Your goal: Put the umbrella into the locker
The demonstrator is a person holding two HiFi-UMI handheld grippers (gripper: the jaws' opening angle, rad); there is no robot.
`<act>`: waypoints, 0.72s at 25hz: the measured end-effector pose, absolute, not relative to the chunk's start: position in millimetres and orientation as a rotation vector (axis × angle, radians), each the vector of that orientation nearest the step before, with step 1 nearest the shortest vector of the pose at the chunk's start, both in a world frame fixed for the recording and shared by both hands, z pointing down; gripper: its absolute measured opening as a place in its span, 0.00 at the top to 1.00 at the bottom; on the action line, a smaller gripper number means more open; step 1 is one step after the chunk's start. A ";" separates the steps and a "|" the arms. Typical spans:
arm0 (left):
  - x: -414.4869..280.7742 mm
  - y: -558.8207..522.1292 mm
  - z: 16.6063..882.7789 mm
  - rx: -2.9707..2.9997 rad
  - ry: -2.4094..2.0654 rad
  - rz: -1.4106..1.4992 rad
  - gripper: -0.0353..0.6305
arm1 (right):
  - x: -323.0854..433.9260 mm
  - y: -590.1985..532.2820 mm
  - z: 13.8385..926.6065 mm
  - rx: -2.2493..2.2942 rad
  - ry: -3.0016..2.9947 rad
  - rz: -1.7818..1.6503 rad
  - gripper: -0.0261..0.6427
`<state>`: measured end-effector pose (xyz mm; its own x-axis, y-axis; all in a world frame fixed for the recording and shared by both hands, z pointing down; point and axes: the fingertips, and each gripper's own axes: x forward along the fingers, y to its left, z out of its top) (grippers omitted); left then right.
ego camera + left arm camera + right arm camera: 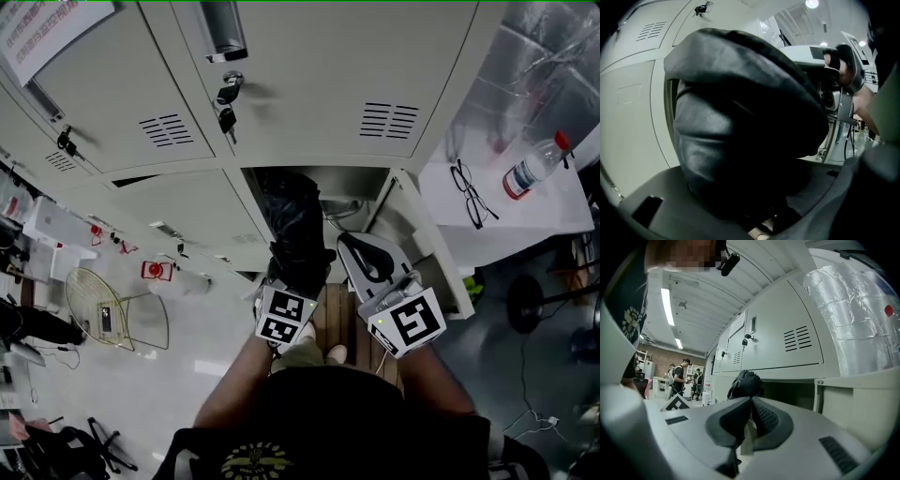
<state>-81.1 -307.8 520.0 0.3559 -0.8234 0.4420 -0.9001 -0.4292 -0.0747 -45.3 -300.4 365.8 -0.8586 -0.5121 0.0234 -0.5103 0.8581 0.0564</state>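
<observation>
Insertion step: the left gripper (291,286), its fingers pinching the folded black umbrella (296,220), holds it at the mouth of the open locker (361,183), while the right gripper (367,262), fingers pressed together on nothing, waits alongside; next, probably, a deeper push and release.

Even white light on pale lockers (328,75), long ceiling lamps (668,305) glowing bright, round lamp (812,3) glaring at the top edge, black umbrella (740,140) close up, dark and blurry, white glints on shiny silver sheet (853,310), bent lines and black corners in both gripper views
</observation>
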 end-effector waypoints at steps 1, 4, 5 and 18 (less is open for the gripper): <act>-83.3 -310.2 522.7 2.428 -1.561 0.638 0.54 | -47.7 -302.3 365.1 0.822 -2.993 -0.072 0.91; -89.0 -316.7 528.4 2.413 -1.548 0.642 0.54 | -52.8 -307.6 364.9 0.823 -2.990 -0.068 0.91; -90.7 -319.0 530.2 2.409 -1.544 0.641 0.54 | -53.7 -309.4 365.6 0.826 -2.987 -0.064 0.91; -101.5 -348.2 547.5 2.379 -1.492 0.639 0.54 | -63.3 -326.3 370.1 0.846 -2.952 -0.055 0.91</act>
